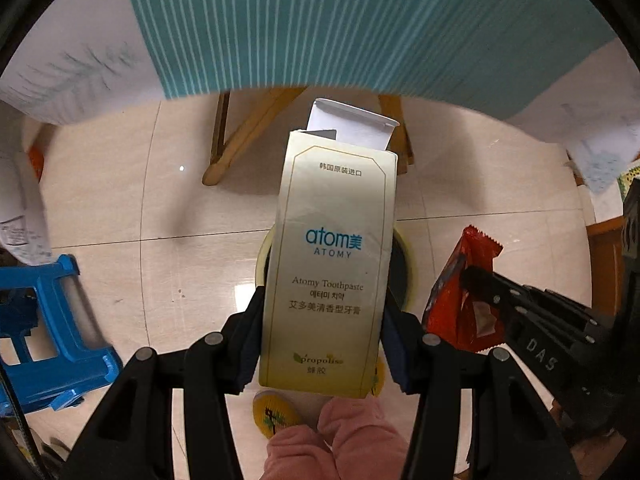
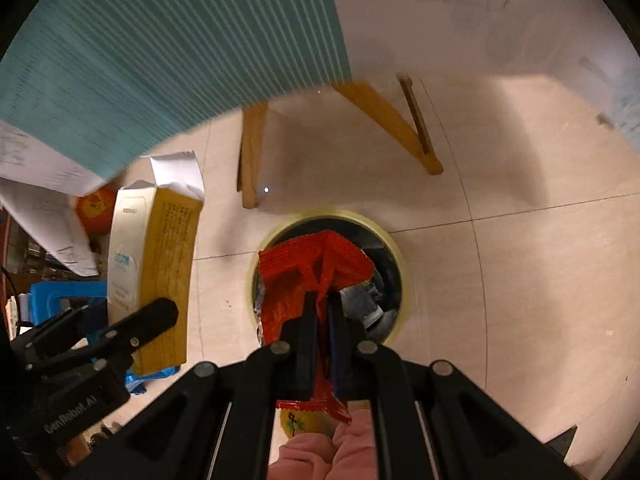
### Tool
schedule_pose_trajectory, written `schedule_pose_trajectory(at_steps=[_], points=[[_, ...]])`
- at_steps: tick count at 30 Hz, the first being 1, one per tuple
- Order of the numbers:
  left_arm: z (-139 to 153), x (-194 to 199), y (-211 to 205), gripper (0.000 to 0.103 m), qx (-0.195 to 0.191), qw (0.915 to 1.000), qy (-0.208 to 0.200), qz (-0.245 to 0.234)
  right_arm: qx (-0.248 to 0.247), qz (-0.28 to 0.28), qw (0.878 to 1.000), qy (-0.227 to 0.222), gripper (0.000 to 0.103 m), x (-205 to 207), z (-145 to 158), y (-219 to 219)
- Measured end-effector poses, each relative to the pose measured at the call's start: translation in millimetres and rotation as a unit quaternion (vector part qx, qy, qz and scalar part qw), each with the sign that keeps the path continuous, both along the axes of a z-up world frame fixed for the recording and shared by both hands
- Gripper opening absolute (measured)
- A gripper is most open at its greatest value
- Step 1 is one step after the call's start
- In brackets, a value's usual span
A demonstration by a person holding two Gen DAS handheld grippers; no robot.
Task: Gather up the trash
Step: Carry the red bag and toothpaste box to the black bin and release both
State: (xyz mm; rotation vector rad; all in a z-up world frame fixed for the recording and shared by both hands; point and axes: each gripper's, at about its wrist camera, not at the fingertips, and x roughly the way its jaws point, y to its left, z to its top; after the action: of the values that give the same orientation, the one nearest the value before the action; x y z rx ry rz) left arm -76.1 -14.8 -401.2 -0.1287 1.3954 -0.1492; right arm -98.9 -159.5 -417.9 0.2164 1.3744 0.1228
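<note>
toothpaste box point(image 1: 328, 268) clenched upright in left tongs point(image 1: 320, 340), red wrapper point(image 2: 312, 276) pinched in right tongs point(image 2: 322, 344), above bin point(image 2: 394, 248)

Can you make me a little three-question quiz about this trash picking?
1. True or false: the left claw grips a toothpaste box.
2. What colour is the wrapper in the right claw?
A. red B. green C. white
3. Fill in: below the wrapper sits a round ____ on the floor.

Key: 1 true; 2 A; 3 bin
</note>
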Motion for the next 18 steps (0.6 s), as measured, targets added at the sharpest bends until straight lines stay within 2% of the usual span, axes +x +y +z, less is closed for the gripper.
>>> schedule_pose_trajectory(at_steps=[4, 10, 11, 12, 16, 18], points=[[-24.3, 9.9, -7.7, 0.051, 0.0, 1.0, 0.004, -0.001, 0.001, 0.001, 1.0, 0.015, 0.008, 8.3, -34.3, 1.8], [-53.2, 17.4, -19.4, 0.053, 0.001, 0.9998, 0.01, -0.017, 0.006, 0.017, 1.0, 0.025, 0.01, 14.4, -61.6, 6.4], [-56.2, 18.3, -19.5, 0.055, 0.001, 0.9997, 0.01, -0.021, 0.007, 0.019, 0.999, 0.026, 0.011, 14.5, -64.4, 6.4], [-60.1, 19.2, -18.0, 0.064, 0.0, 0.9996, 0.014, -0.026, 0.007, 0.021, 0.999, 0.028, 0.014, 15.3, -68.2, 6.1], [-67.5, 22.4, -13.4, 0.083, 0.011, 0.9993, 0.021, -0.028, 0.017, 0.013, 0.998, 0.052, 0.016, 18.4, -78.4, 4.1], [-67.5, 23.5, -11.9, 0.087, 0.013, 0.9994, 0.02, -0.026, 0.022, 0.007, 0.998, 0.062, 0.02, 18.2, -82.6, 1.5]])
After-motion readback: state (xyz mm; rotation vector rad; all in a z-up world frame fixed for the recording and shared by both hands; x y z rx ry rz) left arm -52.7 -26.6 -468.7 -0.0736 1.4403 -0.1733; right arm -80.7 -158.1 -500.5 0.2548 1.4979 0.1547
